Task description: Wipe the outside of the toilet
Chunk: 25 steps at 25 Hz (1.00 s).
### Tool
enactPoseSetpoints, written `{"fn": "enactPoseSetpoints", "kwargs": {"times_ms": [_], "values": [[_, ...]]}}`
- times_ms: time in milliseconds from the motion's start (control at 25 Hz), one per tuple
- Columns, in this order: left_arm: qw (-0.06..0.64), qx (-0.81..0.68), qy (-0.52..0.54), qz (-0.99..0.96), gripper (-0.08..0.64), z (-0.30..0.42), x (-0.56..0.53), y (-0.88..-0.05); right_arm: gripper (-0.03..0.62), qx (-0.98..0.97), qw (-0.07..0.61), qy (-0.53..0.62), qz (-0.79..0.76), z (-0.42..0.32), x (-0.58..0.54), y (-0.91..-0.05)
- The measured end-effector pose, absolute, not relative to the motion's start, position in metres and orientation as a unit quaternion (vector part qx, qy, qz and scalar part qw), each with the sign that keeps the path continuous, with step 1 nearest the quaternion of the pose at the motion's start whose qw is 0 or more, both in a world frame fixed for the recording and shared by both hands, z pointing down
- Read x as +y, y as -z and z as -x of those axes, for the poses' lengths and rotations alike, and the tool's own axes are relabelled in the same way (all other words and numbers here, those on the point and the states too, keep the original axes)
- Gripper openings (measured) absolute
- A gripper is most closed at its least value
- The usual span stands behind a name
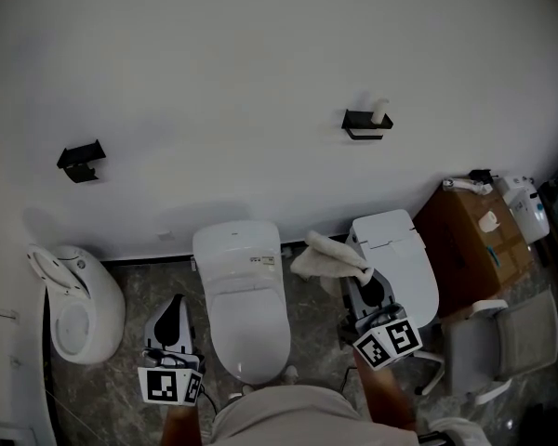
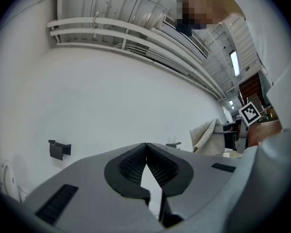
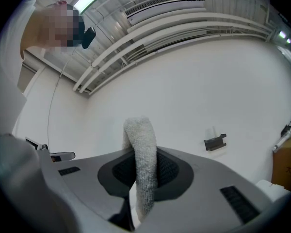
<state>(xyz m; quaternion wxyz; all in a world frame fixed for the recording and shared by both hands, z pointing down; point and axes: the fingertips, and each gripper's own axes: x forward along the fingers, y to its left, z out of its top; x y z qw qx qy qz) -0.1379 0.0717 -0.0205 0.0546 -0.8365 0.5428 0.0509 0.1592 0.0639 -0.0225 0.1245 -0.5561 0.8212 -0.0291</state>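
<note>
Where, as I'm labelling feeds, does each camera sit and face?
Head view: on the person's head, facing steeply down at the toilet; forearms, left gripper and right gripper show.
Left gripper view: on it, facing the wall past shut, empty jaws; sleeve at right.
Right gripper view: likewise, jaws shut on the cloth; sleeve at left.
Shared: the cloth, in all three.

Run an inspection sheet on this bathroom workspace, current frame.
surface: dark marbled floor.
job's things: left toilet open; middle toilet and right toilet lids shut; pale cloth.
clutter: cardboard box, white bottle, chair.
grippers: left gripper shut, empty; right gripper shut on cloth.
cables: thin wire beside the person.
surroundings: white wall, left holder, right holder.
</note>
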Motion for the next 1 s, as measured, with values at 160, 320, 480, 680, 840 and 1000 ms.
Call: {"fn": "enactPoseSetpoints", "kwargs": {"times_ms": [160,320,480,680,840,1000], "values": [[0.051,0.540,-0.050,0.839,0.017,0.132,0.070,0.017,0.071,0.818,0.125,0.032,0.561,-0.164,0.059,0.018],[0.055,0.536,-0.047,0.841,0.017,0.127,0.071,0.018,0.071,0.815,0.129,0.034,0.565,-0.169,0.055,0.016],[0.061,0.541,-0.047,0.837,0.017,0.132,0.071,0.021,0.071,0.813,0.136,0.032,0.565,-0.171,0.050,0.017],[0.062,0.549,-0.044,0.832,0.017,0.139,0.068,0.021,0.071,0.814,0.142,0.035,0.562,-0.168,0.042,0.016],[0.061,0.549,-0.044,0.833,0.017,0.138,0.066,0.021,0.071,0.814,0.146,0.041,0.560,-0.166,0.040,0.012],[0.058,0.548,-0.042,0.834,0.017,0.139,0.064,0.018,0.071,0.815,0.145,0.044,0.559,-0.162,0.038,0.011]]}}
